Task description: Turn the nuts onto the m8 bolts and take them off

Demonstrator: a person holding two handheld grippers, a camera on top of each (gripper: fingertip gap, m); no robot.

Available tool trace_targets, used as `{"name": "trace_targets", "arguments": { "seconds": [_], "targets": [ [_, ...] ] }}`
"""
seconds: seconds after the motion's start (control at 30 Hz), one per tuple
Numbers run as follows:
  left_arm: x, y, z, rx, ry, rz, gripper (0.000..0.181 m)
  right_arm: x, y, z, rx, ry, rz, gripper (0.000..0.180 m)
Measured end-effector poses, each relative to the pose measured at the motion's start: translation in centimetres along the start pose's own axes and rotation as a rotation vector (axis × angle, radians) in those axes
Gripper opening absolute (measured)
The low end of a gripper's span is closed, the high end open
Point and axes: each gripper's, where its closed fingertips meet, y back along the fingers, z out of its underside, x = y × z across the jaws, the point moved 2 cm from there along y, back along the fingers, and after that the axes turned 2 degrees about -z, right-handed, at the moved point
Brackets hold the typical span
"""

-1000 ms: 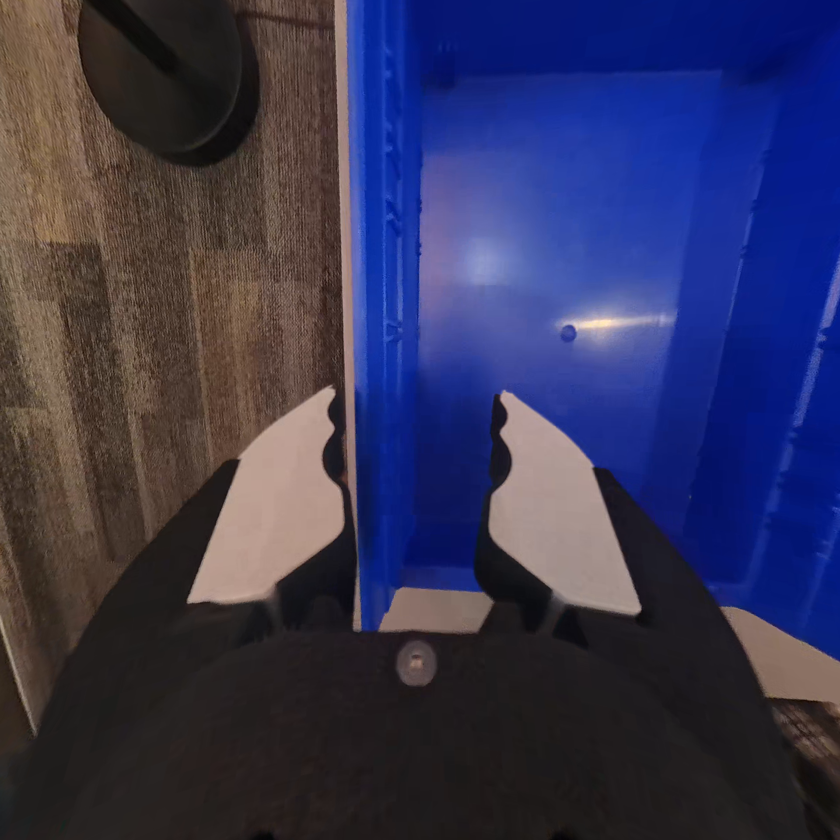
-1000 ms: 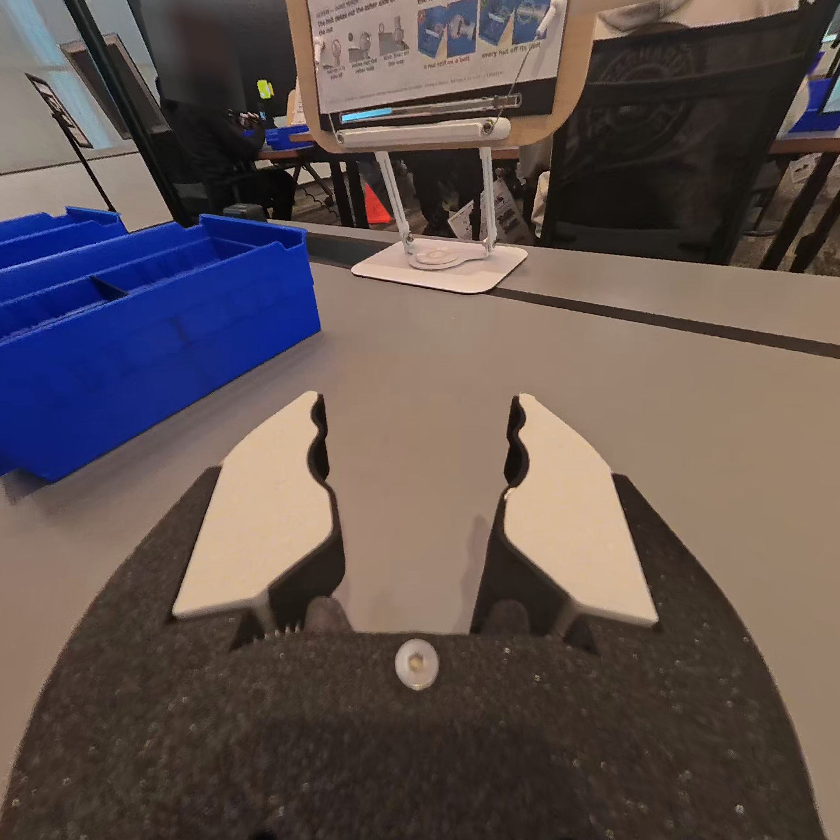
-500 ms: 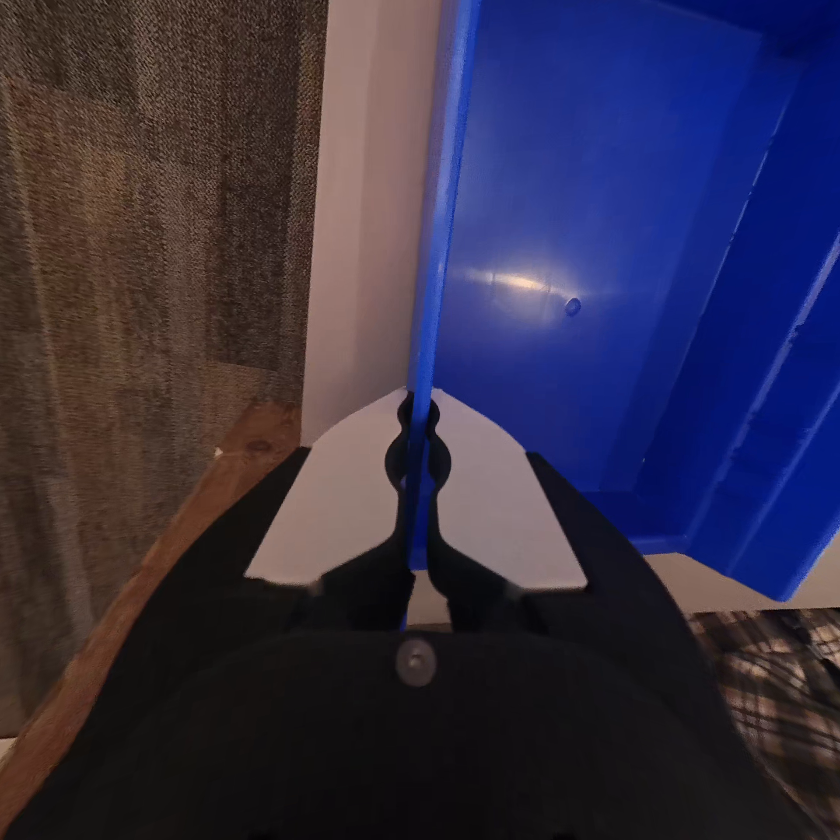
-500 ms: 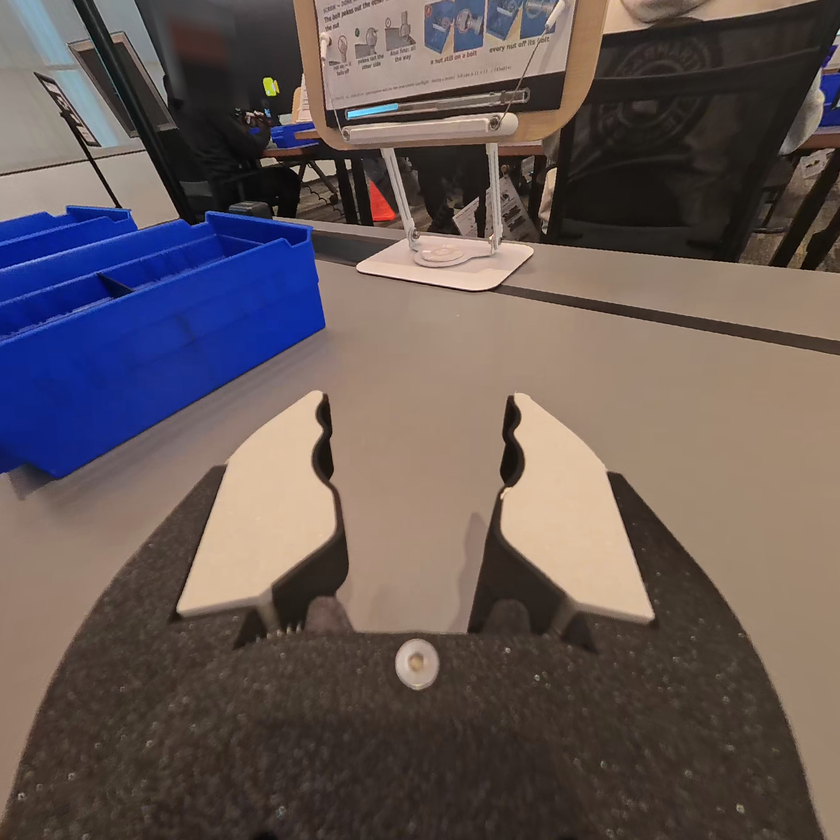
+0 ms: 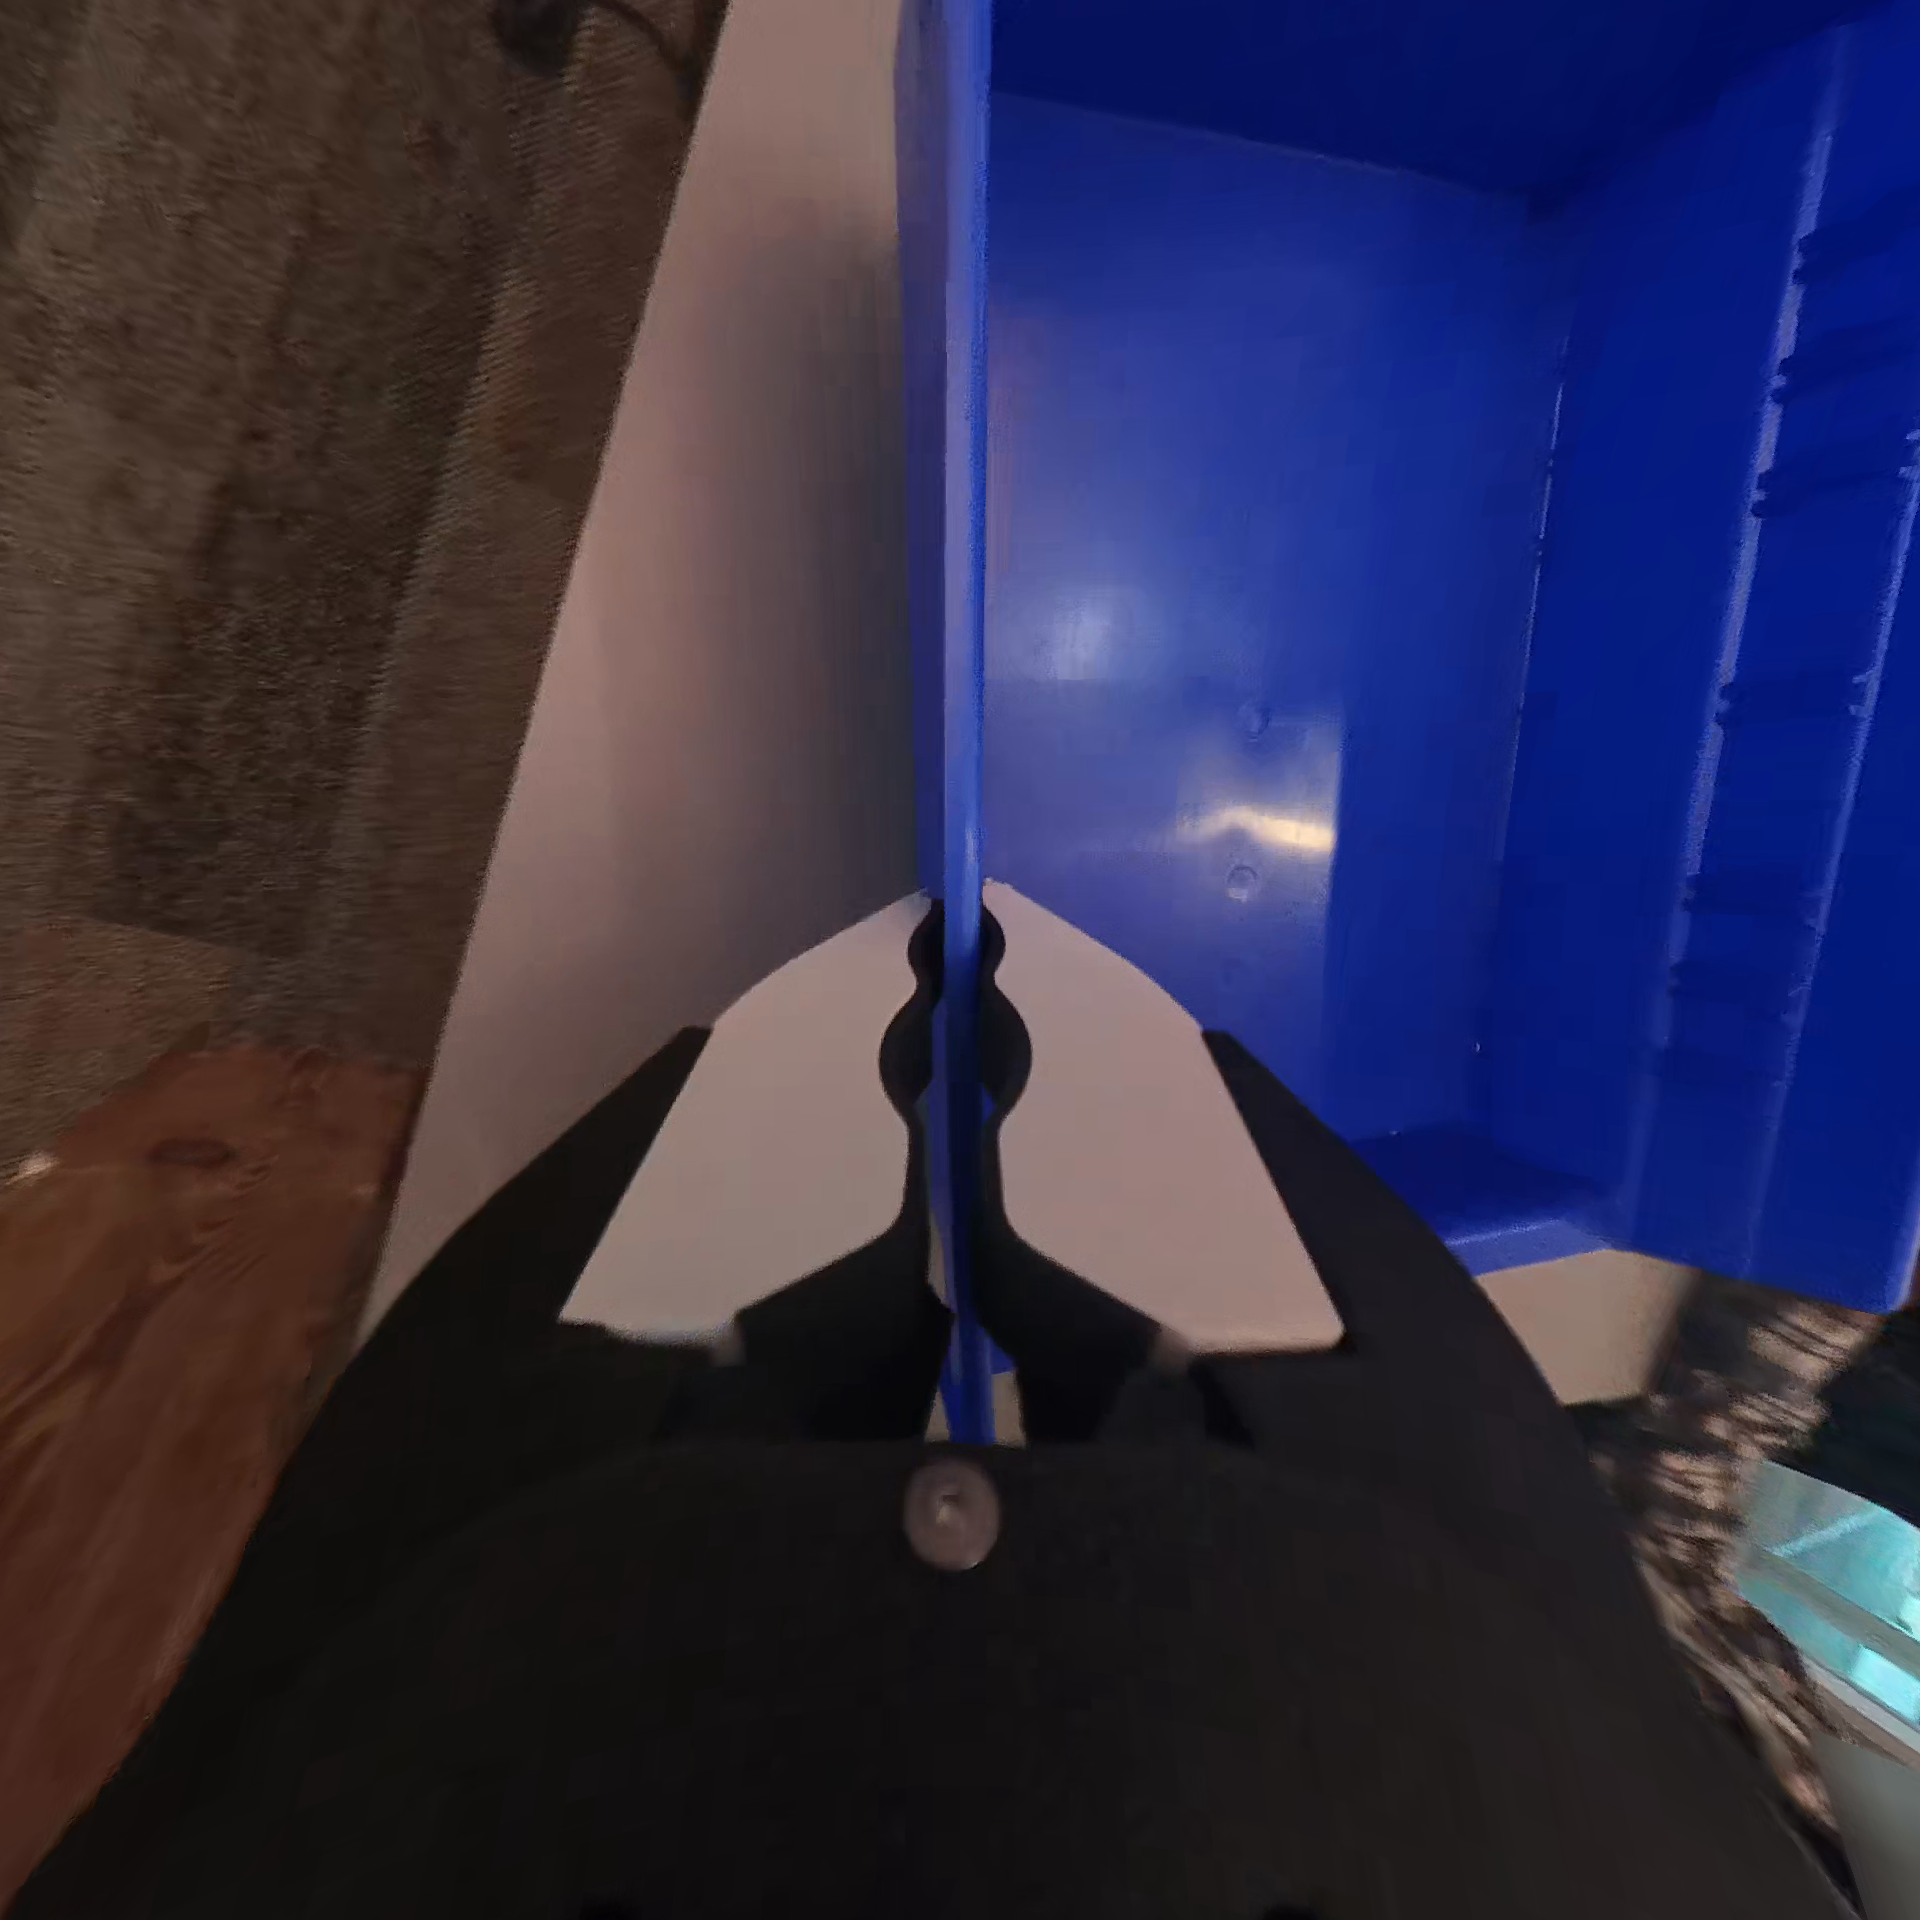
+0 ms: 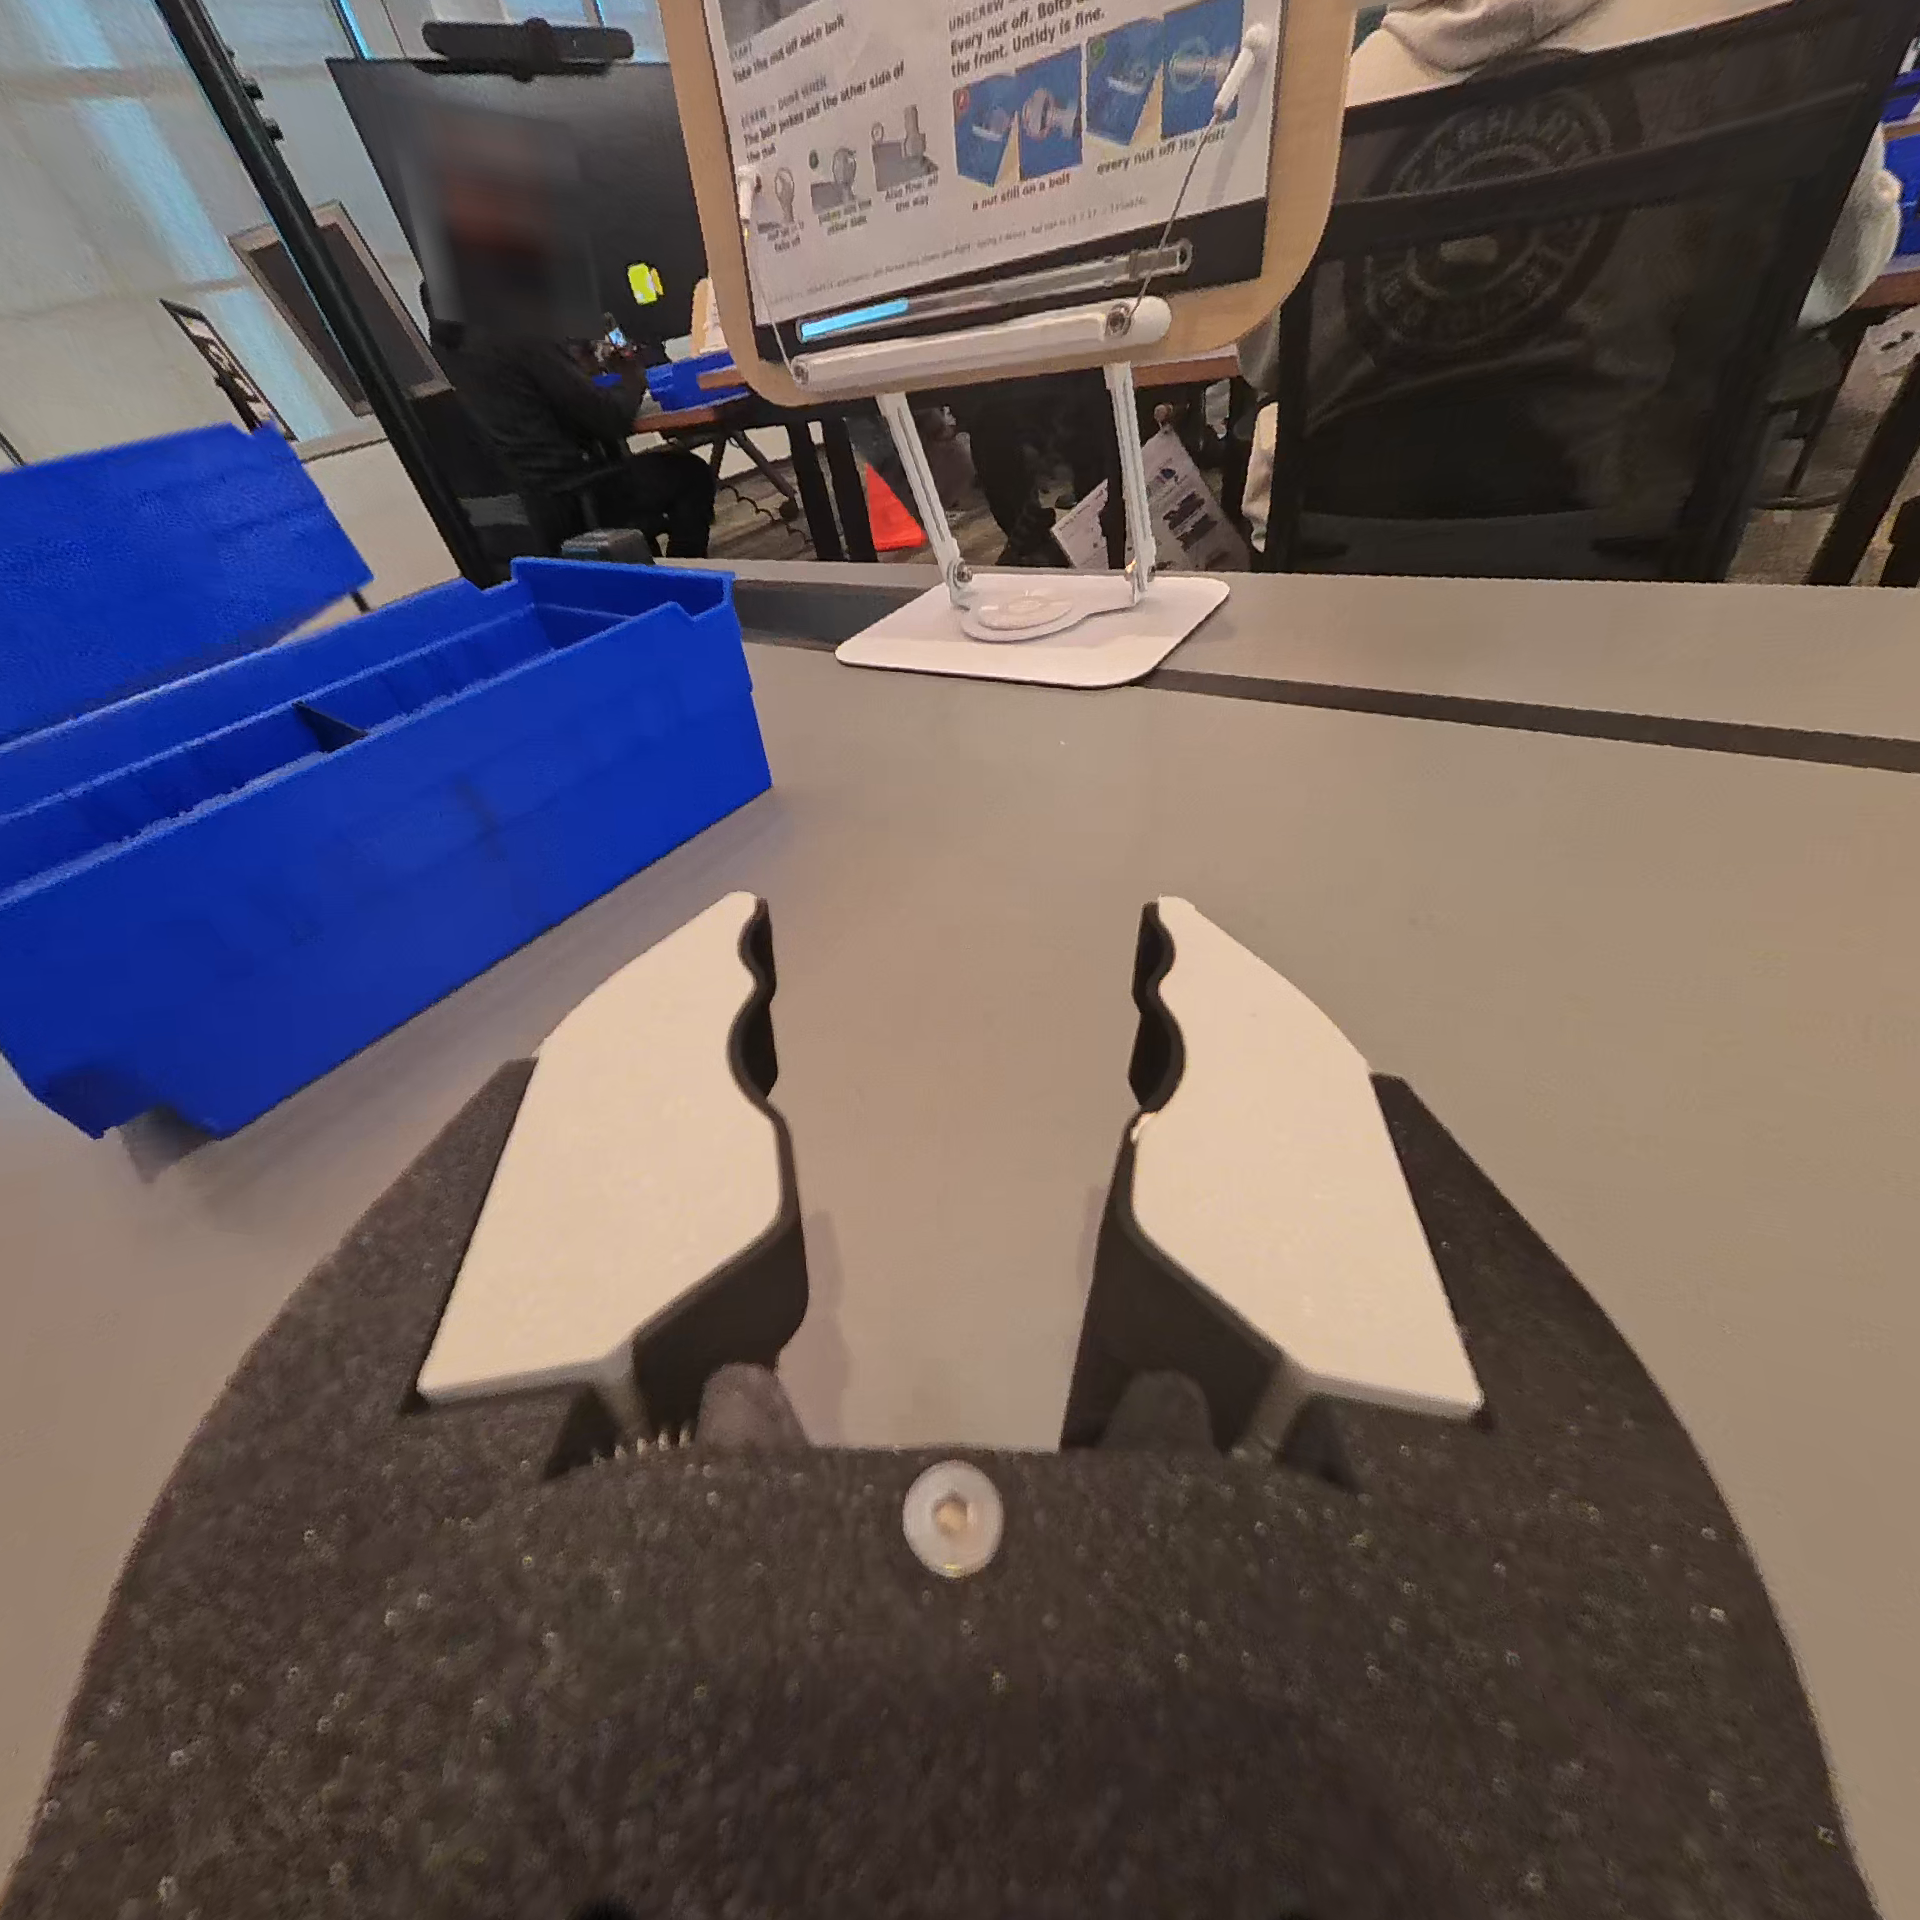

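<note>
Your left gripper (image 5: 958, 914) is clamped on the thin side wall of an empty blue bin (image 5: 1278, 582), with that wall running straight ahead between the jaws, edge-on along the fingers' own line. The bin's long axis therefore points away from you, its open compartment lies to the right of the wall, and the pale table edge (image 5: 717, 540) and carpet (image 5: 260, 416) lie to the left. Your right gripper (image 6: 954, 925) hangs open and empty above the grey table (image 6: 1455, 883), so it is the free hand for whatever comes next. No nuts or bolts show in either view; they are probably in the divided blue bin (image 6: 395, 873) that sits ahead and to the left of the right gripper, though its inside is hidden from here. The held bin is smooth, glossy moulded plastic with ribbed slots down its far wall. The gripper fingers have flat pale faces with scalloped black inner edges, and the table is matte.
</note>
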Motion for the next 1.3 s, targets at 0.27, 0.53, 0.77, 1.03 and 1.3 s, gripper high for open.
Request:
{"name": "trace_targets", "arguments": {
  "seconds": [0.27,0.53,0.77,1.03,1.3],
  "targets": [
    [13.5,3.3,-1.9,-0.005,-0.211,0.134,0.003,0.4,0.3,-0.3,0.005,0.023,0.034,0.065],
    [37.3,-0.7,0.0,-0.141,-0.554,0.254,0.003,1.5,1.8,-0.9,0.041,0.038,0.104,0.063],
    [52.6,-10.4,7.5,-0.311,-0.792,0.245,0.004,4.4,5.0,-1.9,0.136,-0.039,0.214,0.063],
    [58.9,-18.8,14.1,-0.420,-0.932,0.191,0.004,8.2,9.0,-2.2,0.205,-0.121,0.405,0.065],
    [58.9,-23.9,16.6,-0.450,-0.982,0.113,0.004,9.5,10.0,-1.7,0.170,-0.126,0.464,0.064]
  ]
}}
